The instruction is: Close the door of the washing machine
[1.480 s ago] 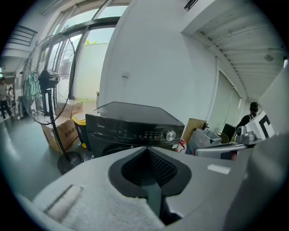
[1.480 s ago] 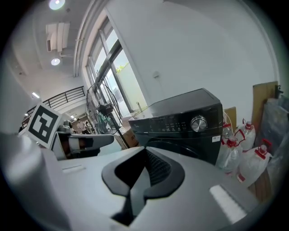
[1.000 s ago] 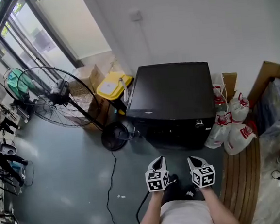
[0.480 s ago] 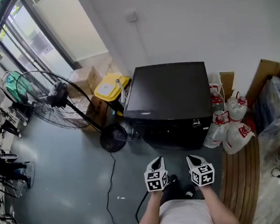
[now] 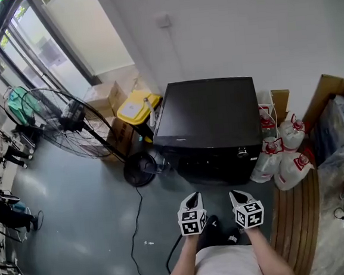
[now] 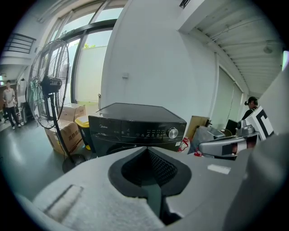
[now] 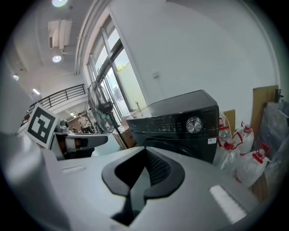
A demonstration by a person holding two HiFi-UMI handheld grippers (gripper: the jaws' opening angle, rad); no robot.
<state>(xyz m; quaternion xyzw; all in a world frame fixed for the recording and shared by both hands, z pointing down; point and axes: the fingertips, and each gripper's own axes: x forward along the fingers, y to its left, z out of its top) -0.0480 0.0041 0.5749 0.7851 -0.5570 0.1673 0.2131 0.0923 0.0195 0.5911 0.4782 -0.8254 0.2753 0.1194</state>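
The black washing machine (image 5: 209, 115) is set against the white wall, with a floor fan (image 5: 69, 122) on one side and knotted bags (image 5: 284, 154) on the other. Its round door (image 7: 180, 145) is seen lying flush with the front, under the control panel. No leaf is seen swung out in any view, though the lower part is hidden. The closed state asked for is therefore judged to be met. The left claw (image 5: 193, 196) and right claw (image 5: 235, 195) are held side by side, well apart from the machine, each pressed together with nothing pinched.
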